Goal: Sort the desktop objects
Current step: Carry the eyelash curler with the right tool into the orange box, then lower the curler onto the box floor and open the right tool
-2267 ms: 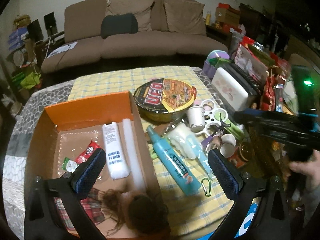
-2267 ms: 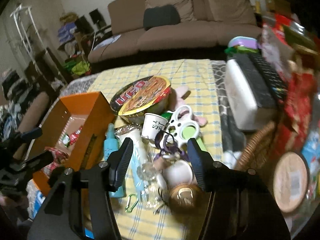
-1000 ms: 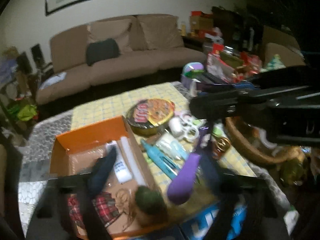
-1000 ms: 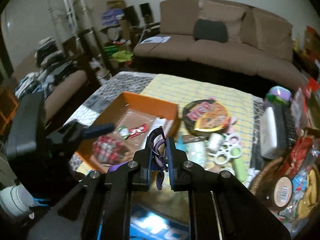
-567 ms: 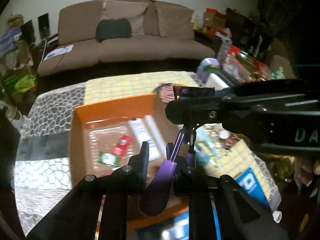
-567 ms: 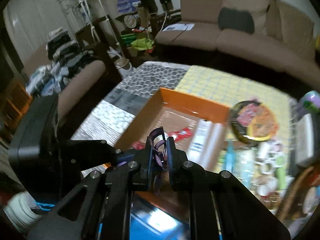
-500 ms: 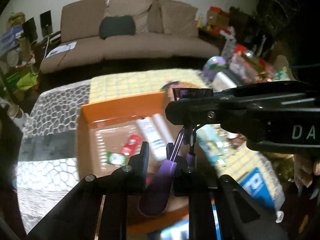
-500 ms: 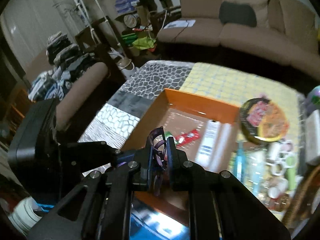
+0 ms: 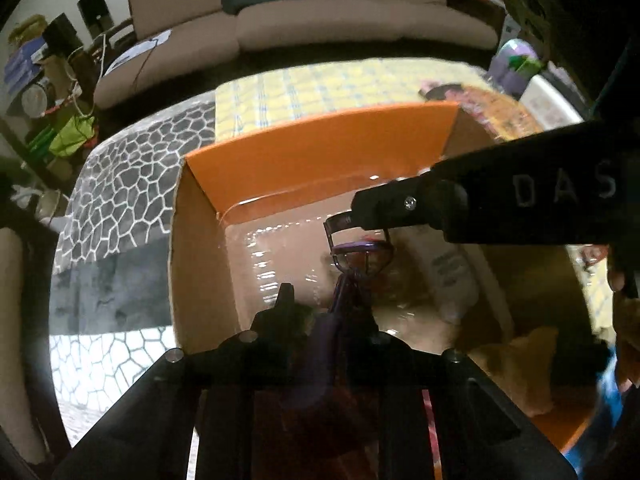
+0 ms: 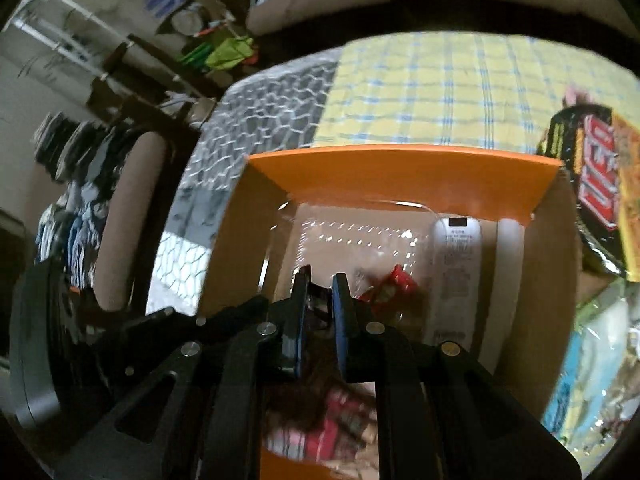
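Observation:
A purple eyelash curler [image 9: 352, 264] hangs over the orange cardboard box [image 9: 320, 148]. My left gripper [image 9: 324, 304] is shut on its purple handles. My right gripper [image 10: 320, 292] is nearly closed around the curler's metal head, which shows only as a dark sliver between its fingers. In the left wrist view the right gripper's finger [image 9: 408, 204] covers the curler's top edge. The box [image 10: 400, 168] holds a white tube [image 10: 456, 264], a white stick [image 10: 508, 264], a red wrapper [image 10: 392, 284] and a doll in red plaid [image 10: 332, 432].
A round instant noodle bowl [image 10: 600, 184] sits right of the box on a yellow checked cloth [image 10: 420, 92]. A blue bottle and clear wrapped items [image 10: 600, 360] lie at the far right. A brown sofa [image 9: 304, 4] stands behind the table.
The right gripper picked the curler up from the clutter and carried it left over the box. The left gripper closed on its handles. Both have sunk lower into the box.

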`<state>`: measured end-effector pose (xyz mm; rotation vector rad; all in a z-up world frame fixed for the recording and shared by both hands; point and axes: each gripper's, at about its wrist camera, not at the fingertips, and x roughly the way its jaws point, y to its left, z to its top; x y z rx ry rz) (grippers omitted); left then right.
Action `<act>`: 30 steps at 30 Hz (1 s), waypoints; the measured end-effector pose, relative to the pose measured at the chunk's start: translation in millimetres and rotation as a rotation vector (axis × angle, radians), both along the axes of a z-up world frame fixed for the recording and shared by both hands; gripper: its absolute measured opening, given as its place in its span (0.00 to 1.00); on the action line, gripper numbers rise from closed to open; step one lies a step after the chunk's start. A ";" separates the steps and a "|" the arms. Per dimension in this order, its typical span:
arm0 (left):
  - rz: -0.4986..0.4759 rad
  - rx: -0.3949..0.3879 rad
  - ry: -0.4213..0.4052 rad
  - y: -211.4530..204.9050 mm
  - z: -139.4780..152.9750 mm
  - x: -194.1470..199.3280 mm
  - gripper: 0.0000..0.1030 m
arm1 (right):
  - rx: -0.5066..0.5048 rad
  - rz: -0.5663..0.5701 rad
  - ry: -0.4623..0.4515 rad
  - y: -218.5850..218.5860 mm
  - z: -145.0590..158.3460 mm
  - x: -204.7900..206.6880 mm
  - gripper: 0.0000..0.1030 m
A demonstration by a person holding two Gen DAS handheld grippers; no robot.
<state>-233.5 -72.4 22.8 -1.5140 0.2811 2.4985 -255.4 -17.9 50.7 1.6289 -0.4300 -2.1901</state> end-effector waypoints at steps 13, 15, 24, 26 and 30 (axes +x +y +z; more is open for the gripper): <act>0.063 0.091 -0.138 2.3 -33.5 -39.2 0.59 | -0.013 -0.039 -0.023 3.8 -22.8 -15.2 0.11; 0.056 0.099 -0.155 6.0 -32.2 -38.0 0.65 | -0.009 -0.049 -0.028 5.4 -26.0 -16.1 0.11; 0.094 0.141 0.022 -14.2 23.7 -8.2 0.89 | 0.008 -0.079 -0.007 16.6 -22.6 -7.6 0.23; 0.129 0.171 0.011 -26.2 32.1 -6.4 0.89 | 0.006 -0.090 -0.006 20.8 -22.2 -6.2 0.33; 0.150 0.176 0.020 -42.6 37.8 0.9 0.89 | -0.002 -0.090 -0.007 18.4 -23.5 -5.0 0.45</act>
